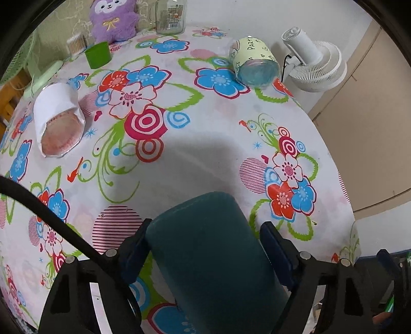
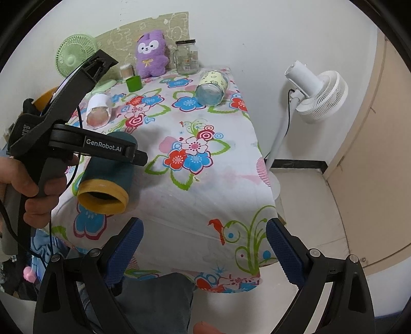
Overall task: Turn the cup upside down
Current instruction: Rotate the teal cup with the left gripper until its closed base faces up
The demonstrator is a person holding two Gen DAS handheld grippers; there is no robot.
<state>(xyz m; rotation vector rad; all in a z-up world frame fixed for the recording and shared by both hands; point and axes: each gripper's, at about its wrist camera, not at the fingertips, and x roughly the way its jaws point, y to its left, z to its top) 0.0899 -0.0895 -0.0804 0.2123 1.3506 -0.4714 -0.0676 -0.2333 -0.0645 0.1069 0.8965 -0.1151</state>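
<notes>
A dark teal cup (image 1: 215,257) with a yellow rim (image 2: 102,195) is held by my left gripper (image 1: 203,246), which is shut on its body. The cup is tilted on its side above the near part of the flowered table (image 1: 205,144), mouth facing back toward me, as the right wrist view shows (image 2: 108,169). My right gripper (image 2: 203,251) is open and empty, off the table's near right corner. In the right wrist view the left gripper's black body (image 2: 84,146) crosses over the cup.
On the table lie a white-wrapped jar (image 1: 57,120) at left and a glass jar with a pale label (image 1: 254,64) at back right. A green cup (image 1: 98,54), purple plush (image 1: 114,19) and glass mug (image 1: 170,16) stand at the back. A white fan (image 1: 313,64) stands beside the table.
</notes>
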